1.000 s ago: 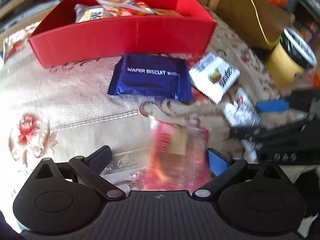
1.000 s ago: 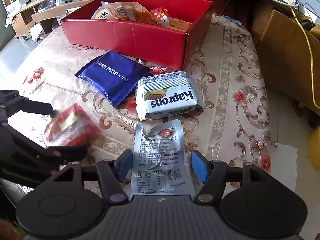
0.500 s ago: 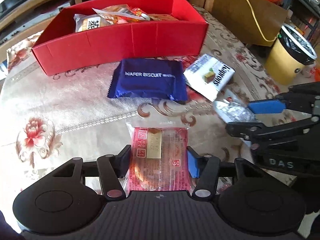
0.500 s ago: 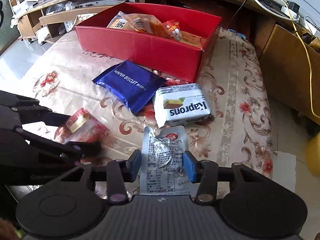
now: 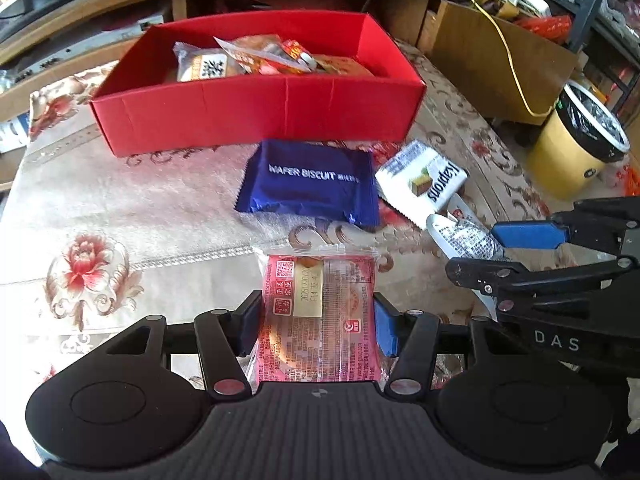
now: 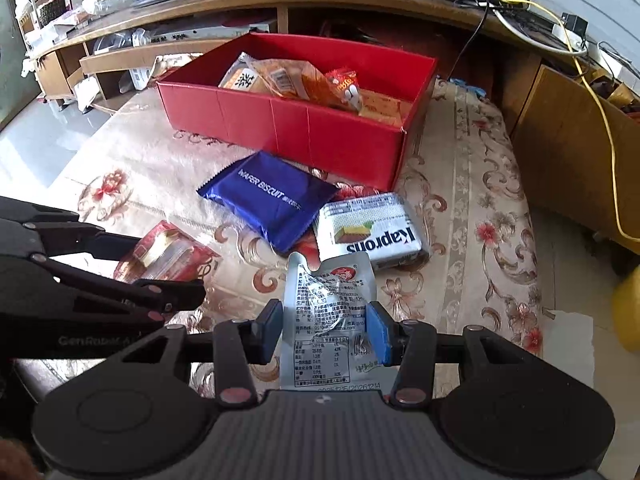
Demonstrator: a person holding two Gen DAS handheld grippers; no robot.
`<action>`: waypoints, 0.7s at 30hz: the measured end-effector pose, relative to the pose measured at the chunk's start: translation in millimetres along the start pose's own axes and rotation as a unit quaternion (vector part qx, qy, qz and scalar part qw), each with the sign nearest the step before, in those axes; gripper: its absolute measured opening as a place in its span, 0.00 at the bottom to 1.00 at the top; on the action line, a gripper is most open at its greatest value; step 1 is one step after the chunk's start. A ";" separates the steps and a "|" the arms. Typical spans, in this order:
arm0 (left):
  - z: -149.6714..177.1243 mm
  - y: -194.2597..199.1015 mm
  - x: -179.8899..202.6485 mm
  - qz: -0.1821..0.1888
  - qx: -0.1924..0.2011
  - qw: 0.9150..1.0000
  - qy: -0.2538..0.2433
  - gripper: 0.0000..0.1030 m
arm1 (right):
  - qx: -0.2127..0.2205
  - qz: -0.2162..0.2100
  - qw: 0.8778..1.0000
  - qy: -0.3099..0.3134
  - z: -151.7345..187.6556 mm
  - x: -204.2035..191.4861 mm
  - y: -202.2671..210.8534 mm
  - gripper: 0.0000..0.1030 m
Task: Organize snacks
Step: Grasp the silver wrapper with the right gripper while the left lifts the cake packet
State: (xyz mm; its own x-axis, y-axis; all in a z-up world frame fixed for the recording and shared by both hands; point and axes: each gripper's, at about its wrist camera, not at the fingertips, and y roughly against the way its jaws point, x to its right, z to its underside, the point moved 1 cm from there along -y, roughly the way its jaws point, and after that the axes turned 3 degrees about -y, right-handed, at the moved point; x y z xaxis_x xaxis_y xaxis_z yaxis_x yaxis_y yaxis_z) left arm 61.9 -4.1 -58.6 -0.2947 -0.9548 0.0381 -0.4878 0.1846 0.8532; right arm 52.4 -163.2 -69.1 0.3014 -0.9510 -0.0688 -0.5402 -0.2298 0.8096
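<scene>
My left gripper (image 5: pixel 316 326) is shut on a red snack packet (image 5: pixel 318 316), its blue pads pressing both sides, and holds it just above the floral cloth. In the right wrist view that red snack packet (image 6: pixel 168 254) shows at the left between the left gripper's black fingers. My right gripper (image 6: pixel 326 332) is shut on a silver pouch (image 6: pixel 328 320); the silver pouch (image 5: pixel 464 238) also shows at the right of the left wrist view. A red box (image 5: pixel 256 108) holding several snacks stands at the back. A blue wafer biscuit pack (image 5: pixel 310 182) and a white Kaprons pack (image 5: pixel 422 180) lie in front of it.
The floral tablecloth (image 5: pixel 120 208) covers the table. A yellow bin (image 5: pixel 576 148) with a black liner stands off the table's right edge beside a brown cardboard box (image 5: pixel 492 56) and a yellow cable. Wooden shelving (image 6: pixel 280 4) runs behind the red box.
Both grippers closed on their packets: the left on the red one, the right on the silver pouch. Both have since lifted a little, and the red box shows further into view.
</scene>
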 end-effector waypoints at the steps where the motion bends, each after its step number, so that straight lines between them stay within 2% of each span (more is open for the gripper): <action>1: -1.1 1.1 -1.3 0.000 0.003 1.000 0.004 0.61 | 0.001 -0.001 1.000 0.000 -0.7 -0.5 0.4 0.38; 13: -20.2 14.0 -9.3 0.001 0.037 0.999 0.031 0.61 | 0.038 -0.009 0.999 -0.018 -22.9 0.8 12.9 0.38; 21: -36.0 32.7 -11.0 0.008 0.072 0.997 0.033 0.60 | 0.068 0.010 0.997 -0.032 -41.5 -0.3 39.0 0.38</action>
State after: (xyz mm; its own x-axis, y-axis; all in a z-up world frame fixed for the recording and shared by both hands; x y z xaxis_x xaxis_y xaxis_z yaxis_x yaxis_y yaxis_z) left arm 78.8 4.0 -12.4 -0.2517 -0.9637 0.0887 -0.5973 0.2268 0.7693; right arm 63.9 -163.3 -13.4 0.2414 -0.9659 -0.0938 -0.6479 -0.2324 0.7254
